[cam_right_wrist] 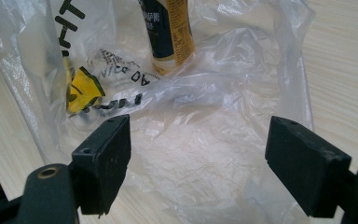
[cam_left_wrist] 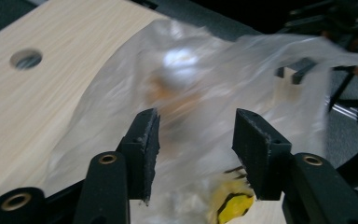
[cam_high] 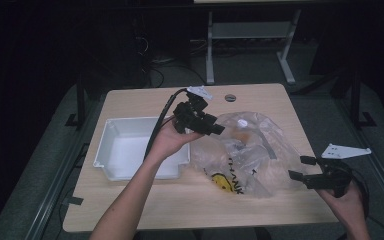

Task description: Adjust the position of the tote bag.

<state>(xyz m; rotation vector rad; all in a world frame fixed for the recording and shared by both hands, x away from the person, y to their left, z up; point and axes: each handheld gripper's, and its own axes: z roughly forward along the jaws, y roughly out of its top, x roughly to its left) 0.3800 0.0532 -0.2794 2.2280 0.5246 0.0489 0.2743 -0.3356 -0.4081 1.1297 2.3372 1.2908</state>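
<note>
While plastic bag point(cam_high: 250, 150) lies between them, left hand-held gripper point(cam_high: 215, 125) and right hand-held gripper point(cam_high: 300, 167) gape empty

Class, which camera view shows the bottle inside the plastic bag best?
The right gripper view: the bottle is sharp there, its dark and orange label readable through the bag. The left gripper view gives an orange blur behind the film. The high view shows a faint orange patch.

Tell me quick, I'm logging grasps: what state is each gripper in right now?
Left gripper: open, holding nothing, jaws apart over the plastic bag.
Right gripper: open, holding nothing, jaws spread at the bag's edge.
</note>
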